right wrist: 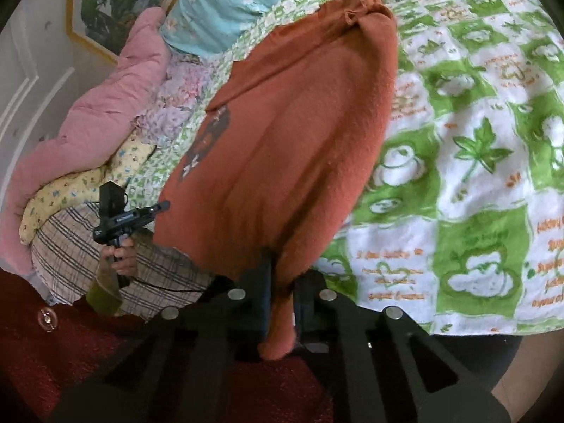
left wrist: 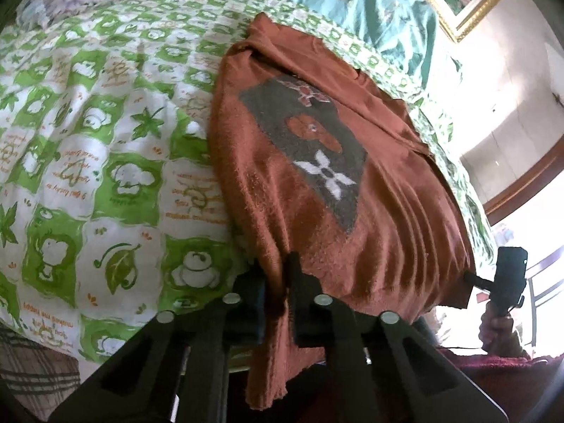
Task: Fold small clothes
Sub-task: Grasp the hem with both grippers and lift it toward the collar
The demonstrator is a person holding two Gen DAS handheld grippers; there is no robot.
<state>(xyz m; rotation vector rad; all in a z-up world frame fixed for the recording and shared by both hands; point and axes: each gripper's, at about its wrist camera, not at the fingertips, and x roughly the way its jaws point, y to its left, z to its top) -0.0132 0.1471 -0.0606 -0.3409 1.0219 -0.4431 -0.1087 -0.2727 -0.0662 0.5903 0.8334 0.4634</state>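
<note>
A small rust-brown sweater [left wrist: 317, 183] with a grey patch of flowers lies stretched on the green and white bedspread [left wrist: 105, 148]. My left gripper [left wrist: 276, 282] is shut on one bottom corner of the sweater, and cloth hangs down between the fingers. My right gripper [right wrist: 282, 278] is shut on the other bottom corner of the sweater [right wrist: 299, 134]. Each view shows the other gripper at the hem: the right one [left wrist: 472, 278] in the left wrist view, the left one [right wrist: 162, 206] in the right wrist view.
A teal pillow [left wrist: 370, 3] and a gold-framed picture [left wrist: 469, 10] are at the head of the bed. A pink quilt [right wrist: 105, 88], a yellow patterned cloth [right wrist: 81, 183] and a plaid cushion [right wrist: 70, 246] lie at the bed's side. A dark red carpet [right wrist: 53, 352] covers the floor.
</note>
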